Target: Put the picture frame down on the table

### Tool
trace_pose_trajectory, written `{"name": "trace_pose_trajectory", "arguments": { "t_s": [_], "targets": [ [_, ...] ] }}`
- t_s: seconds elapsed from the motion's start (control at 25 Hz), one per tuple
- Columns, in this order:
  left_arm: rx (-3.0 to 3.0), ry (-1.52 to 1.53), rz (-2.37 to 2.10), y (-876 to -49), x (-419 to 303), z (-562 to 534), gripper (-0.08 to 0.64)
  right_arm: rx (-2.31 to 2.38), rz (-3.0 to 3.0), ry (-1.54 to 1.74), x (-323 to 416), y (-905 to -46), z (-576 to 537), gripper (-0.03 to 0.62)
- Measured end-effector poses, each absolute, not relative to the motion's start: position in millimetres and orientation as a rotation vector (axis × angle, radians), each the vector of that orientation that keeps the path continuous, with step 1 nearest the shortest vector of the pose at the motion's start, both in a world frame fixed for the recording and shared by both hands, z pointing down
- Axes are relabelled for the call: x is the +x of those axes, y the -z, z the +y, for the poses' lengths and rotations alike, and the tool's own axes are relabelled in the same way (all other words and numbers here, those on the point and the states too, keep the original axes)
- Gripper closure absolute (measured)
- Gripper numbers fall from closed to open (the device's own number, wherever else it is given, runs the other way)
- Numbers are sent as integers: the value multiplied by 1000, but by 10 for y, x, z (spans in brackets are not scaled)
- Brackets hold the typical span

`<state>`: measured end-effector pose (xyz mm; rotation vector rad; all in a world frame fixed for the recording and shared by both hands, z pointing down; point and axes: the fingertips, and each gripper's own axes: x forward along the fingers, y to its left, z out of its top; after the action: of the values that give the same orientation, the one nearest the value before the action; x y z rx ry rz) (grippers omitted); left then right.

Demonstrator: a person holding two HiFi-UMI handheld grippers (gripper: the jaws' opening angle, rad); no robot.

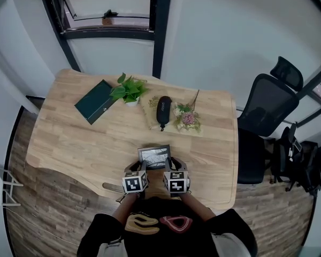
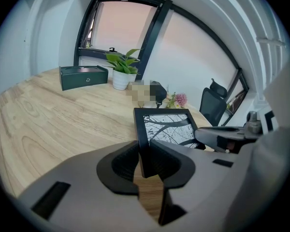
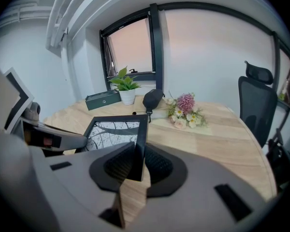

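Left gripper [image 1: 136,169]: nearest the camera with its partner, at the near edge of the tabletop [image 1: 69,143]; in its own view [image 2: 146,158] the two dark ribbed pads are clamped on the left side rail of the picture frame.
Picture frame [image 1: 154,156]: black border around a black-and-white print of branching lines, face up, carried between the two grippers over the near part of the tabletop; the left gripper view [image 2: 166,127] and the right gripper view [image 3: 113,132] both show it sloping slightly; whether its underside touches the wood cannot be told.
Right gripper [image 1: 175,168]: just beside the left one, marker cube on top; its own view [image 3: 135,161] shows its pads closed on the frame's right side rail.
Green box [image 1: 96,101]: flat and dark, lying at the far left of the tabletop, well apart from the frame.
Potted plant [image 1: 129,90]: leafy green in a white pot, just right of the box.
Black case [image 1: 163,111]: oval, lying right of the plant, past the frame.
Flowers [image 1: 187,116]: small pink and white bunch, lying just right of the case.
Office chair [image 1: 267,103]: black, standing off the tabletop's right edge.
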<state>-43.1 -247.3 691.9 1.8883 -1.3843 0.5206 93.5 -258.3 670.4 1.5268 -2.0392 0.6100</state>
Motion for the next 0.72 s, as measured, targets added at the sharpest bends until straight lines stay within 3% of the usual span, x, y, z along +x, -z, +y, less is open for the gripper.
{"name": "trace_pose_trajectory", "arguments": {
  "t_s": [0.72],
  "targets": [
    [1847,-576,-1356,-7167,-370,-2513,476,1486,-1996,-635,985,-6935,-2629,517]
  ]
}}
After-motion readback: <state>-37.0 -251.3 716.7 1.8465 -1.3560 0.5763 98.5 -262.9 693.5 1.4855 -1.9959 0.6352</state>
